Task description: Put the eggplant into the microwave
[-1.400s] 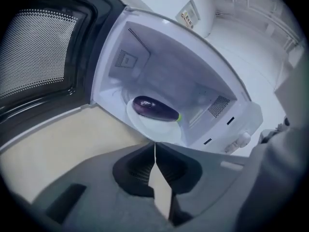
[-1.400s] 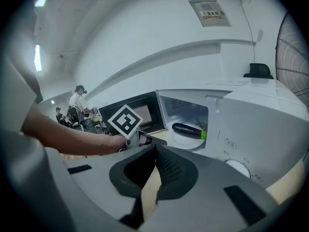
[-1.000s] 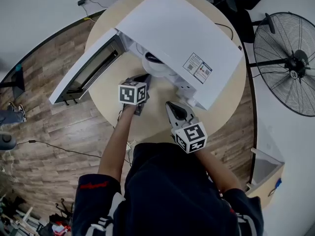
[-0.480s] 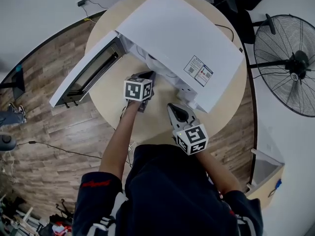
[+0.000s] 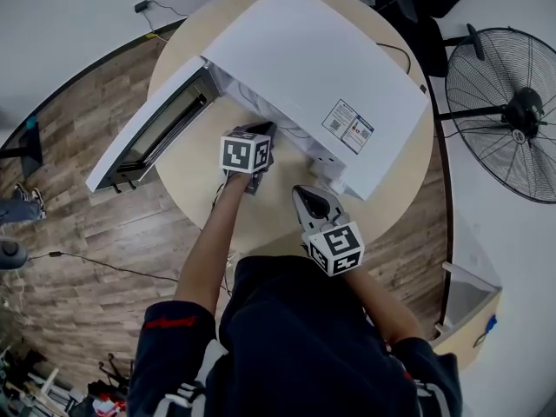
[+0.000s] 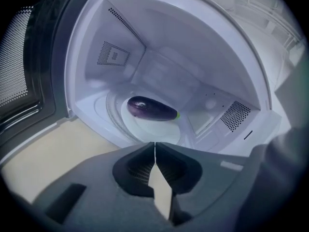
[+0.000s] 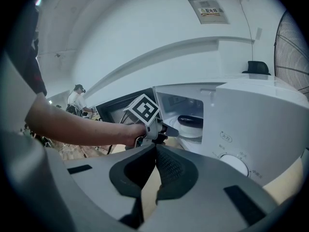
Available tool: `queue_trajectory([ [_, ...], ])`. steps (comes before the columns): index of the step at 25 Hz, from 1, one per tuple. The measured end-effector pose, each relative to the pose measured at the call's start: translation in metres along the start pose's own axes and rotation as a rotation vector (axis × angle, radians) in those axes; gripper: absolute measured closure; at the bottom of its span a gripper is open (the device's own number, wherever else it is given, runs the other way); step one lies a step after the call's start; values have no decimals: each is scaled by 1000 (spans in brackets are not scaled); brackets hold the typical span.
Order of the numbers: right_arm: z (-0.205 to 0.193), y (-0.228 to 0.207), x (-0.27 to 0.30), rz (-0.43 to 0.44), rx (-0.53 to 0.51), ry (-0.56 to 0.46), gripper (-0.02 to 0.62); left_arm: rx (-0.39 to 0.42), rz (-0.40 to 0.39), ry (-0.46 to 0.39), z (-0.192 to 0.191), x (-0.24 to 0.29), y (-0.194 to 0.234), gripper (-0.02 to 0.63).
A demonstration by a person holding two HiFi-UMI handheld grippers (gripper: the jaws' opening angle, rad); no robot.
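The dark purple eggplant point(image 6: 152, 108) lies on a white plate point(image 6: 159, 127) inside the white microwave point(image 5: 321, 59), whose door point(image 5: 148, 129) stands swung open to the left. My left gripper point(image 6: 154, 144) is shut and empty, its tips just outside the cavity's front edge, pointing at the eggplant. In the head view the left gripper point(image 5: 259, 131) sits at the opening. My right gripper point(image 5: 304, 194) is shut with nothing in it, low beside the microwave's control panel point(image 7: 236, 163). From the right gripper view the eggplant point(image 7: 190, 120) shows inside the cavity.
The microwave stands on a round wooden table point(image 5: 191, 189). A standing fan point(image 5: 512, 111) is at the right and a wooden box point(image 5: 469, 302) on the floor beside me. A cable point(image 5: 104, 263) runs over the floor at the left.
The left gripper has drifted a little closer to the microwave opening, staying shut. The right gripper has kept still.
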State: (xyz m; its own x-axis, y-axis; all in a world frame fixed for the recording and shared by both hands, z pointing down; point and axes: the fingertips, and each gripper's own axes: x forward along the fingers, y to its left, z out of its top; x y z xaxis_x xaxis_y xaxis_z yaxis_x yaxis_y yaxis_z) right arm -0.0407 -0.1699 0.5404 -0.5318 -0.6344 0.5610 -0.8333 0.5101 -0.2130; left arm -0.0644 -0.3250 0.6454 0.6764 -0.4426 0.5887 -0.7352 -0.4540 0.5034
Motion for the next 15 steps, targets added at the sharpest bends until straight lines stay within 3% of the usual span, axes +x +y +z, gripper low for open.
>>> queue_trajectory([
  [15, -1, 0, -4, -3, -15, 0, 584, 27, 18, 5, 1, -3, -2, 584],
])
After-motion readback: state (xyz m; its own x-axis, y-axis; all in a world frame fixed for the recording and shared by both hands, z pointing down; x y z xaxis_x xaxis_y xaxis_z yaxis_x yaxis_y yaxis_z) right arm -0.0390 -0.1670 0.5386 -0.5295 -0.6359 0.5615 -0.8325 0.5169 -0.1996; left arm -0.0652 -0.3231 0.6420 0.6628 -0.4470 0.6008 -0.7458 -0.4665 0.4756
